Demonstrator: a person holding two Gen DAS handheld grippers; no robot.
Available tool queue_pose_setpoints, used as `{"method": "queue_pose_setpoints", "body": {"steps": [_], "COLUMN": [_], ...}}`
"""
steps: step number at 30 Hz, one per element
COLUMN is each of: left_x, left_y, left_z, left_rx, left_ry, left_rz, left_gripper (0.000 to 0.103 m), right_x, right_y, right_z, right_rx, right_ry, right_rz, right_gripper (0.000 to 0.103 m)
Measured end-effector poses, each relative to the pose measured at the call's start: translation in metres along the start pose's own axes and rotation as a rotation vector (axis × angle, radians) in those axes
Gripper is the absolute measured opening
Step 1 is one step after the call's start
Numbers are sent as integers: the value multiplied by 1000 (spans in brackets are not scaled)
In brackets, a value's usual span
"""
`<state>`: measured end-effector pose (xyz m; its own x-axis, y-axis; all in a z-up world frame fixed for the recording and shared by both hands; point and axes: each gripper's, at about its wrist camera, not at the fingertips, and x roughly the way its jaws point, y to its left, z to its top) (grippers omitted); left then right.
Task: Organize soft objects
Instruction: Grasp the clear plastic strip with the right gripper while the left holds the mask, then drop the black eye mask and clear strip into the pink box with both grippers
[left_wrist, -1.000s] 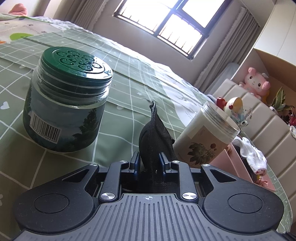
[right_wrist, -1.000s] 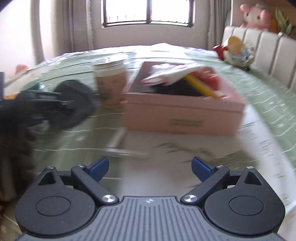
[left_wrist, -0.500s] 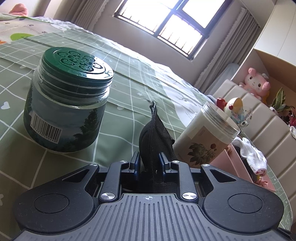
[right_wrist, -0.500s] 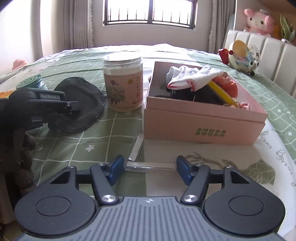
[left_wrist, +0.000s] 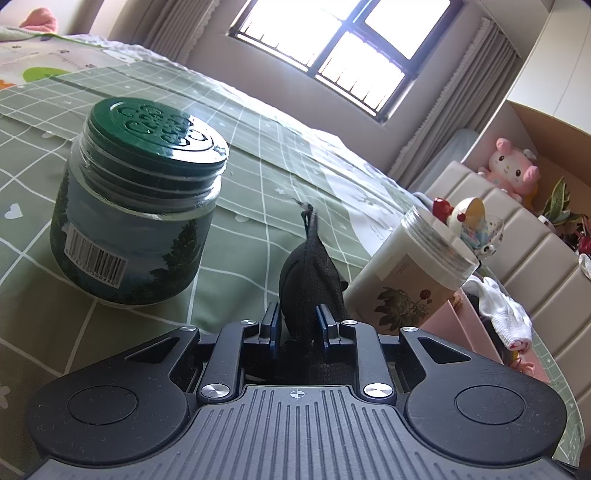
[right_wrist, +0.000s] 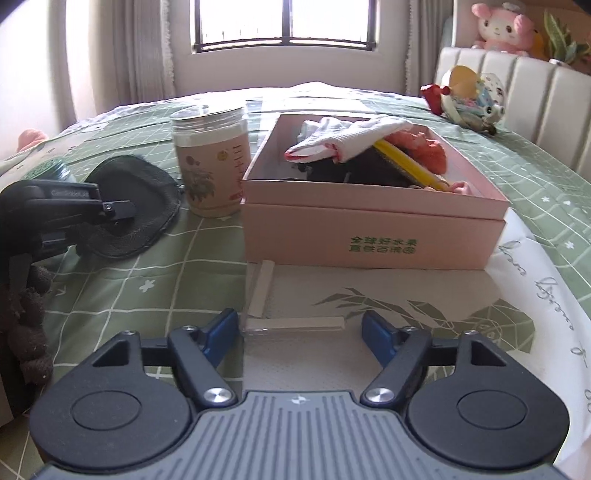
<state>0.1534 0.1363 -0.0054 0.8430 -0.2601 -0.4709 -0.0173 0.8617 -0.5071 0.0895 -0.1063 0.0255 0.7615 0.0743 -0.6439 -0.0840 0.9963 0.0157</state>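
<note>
A bedroom with a barred window (right_wrist: 284, 26) and pale curtains holds a wide bed (right_wrist: 155, 273) under a green checked cover, and everything sits on that cover. The largest thing on it is a pink box (right_wrist: 373, 236), open on top and already heaped with soft things: a white glove (right_wrist: 347, 142), something orange, a dark bundle and a yellow strip. Just left of the box stands a cream jar (right_wrist: 212, 166) with a flower label, and further left a green-lidded jar (left_wrist: 136, 221).

The left gripper (left_wrist: 295, 321) is clamped on a black cloth (left_wrist: 310, 280), a flat, rounded, pouch-like piece. In the right wrist view the cloth (right_wrist: 135, 206) lies left of the cream jar, its far part on the cover and its near edge pinched. From the left wrist it stands on edge, its long axis running away from the fingers and tapering to a thread at the far tip, which points toward the window.

The right gripper (right_wrist: 299, 332) hangs low over the cover in front of the box, fingers spread wide with nothing between them; a pale bent strip (right_wrist: 266, 314) lies just ahead.

The step in hand looks like picking up the cloth. The next move likely calls for lifting it over the cream jar and the box wall, then letting go above the pile.
</note>
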Motion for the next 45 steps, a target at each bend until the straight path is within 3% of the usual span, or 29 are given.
{"method": "queue_pose_setpoints", "body": {"steps": [13,22,28,32,38,41,43,45], "left_x": [-30,-62,-74,-59,10,56,89,117], "left_y": [-27,-84,-141,-185,-218,-223,-223,-220], "left_z": [23,95,118,110,85,64,51,36], "left_rx": [58,180,260,296,189,187,227,281], "left_ry": [-78,-213,-223,-158,60,139,212,312], "left_rz": [-17,6,-54,-153,-282,-273,-222,-147], "left_gripper": [19,19,19,19,19,20,20,29], "right_x": [-42,-88,-113,-121,-114,-97,-84,-69], "right_y": [0,-12,-51,-85,-140,-158,-165,-169], "right_z": [32,110,152,161,158,151,144,139], "right_rx": [-133,-195,-151,-117,-53,-15,4,14], "right_ry": [-140,-325,-418,-442,-419,-377,-347,-316], "right_rz": [97,152,136,100,63,71,74,74], "right_gripper": [63,63,63,63,63,63,63,63]}}
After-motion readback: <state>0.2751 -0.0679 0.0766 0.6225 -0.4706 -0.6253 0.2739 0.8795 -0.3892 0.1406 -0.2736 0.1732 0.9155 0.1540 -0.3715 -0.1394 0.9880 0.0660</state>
